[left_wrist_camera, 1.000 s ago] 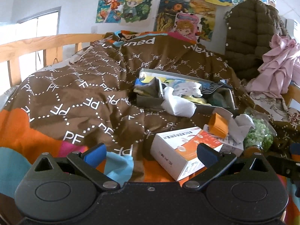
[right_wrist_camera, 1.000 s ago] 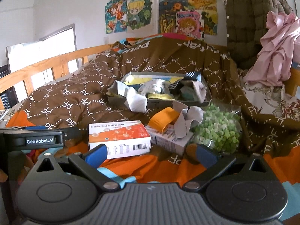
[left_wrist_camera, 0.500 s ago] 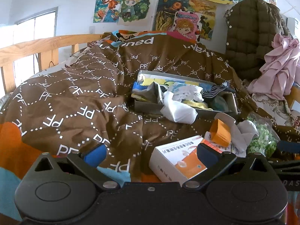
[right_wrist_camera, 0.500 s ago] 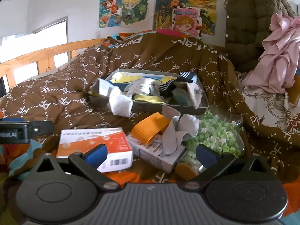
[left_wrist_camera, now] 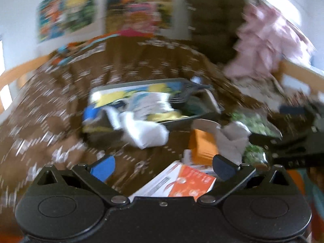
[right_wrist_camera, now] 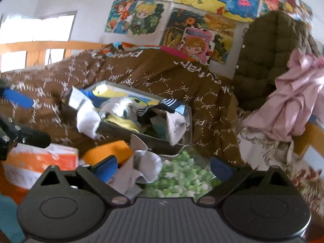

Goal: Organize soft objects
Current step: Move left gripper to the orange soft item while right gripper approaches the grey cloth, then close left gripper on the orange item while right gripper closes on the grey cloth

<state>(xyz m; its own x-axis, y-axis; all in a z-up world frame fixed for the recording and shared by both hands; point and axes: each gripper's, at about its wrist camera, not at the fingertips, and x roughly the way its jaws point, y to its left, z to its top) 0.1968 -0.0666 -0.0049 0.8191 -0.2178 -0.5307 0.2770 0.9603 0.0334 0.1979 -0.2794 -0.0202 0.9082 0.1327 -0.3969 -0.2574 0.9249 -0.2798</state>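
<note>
1. Brown quilt [right_wrist_camera: 162, 77] printed with white letters covers the bed and fills the middle of both views; the left wrist view is heavily blurred.
2. A grey tray [right_wrist_camera: 129, 134] sits on the quilt at centre frame, crammed with socks and other soft items, among them a dark sock with white stripes [right_wrist_camera: 162, 105].
3. A white sock [right_wrist_camera: 87, 121] hangs over the tray's left rim, at centre left of the right wrist view.
4. A grey sock [right_wrist_camera: 141, 168] lies crumpled just below the tray, at lower centre, close to the left blue pad of the right tongs [right_wrist_camera: 162, 168].
5. Right tongs: released, pads wide apart, holding nothing, above a bag of green pieces [right_wrist_camera: 182, 176].
6. Left tongs [left_wrist_camera: 162, 166]: released too, empty, over an orange and white box [left_wrist_camera: 182, 184] at lower centre.
7. An orange item [left_wrist_camera: 200, 145] lies beside the grey sock.
8. A pink garment [right_wrist_camera: 291, 101] hangs at the right, with cartoon posters [right_wrist_camera: 182, 20] on the wall across the top.
</note>
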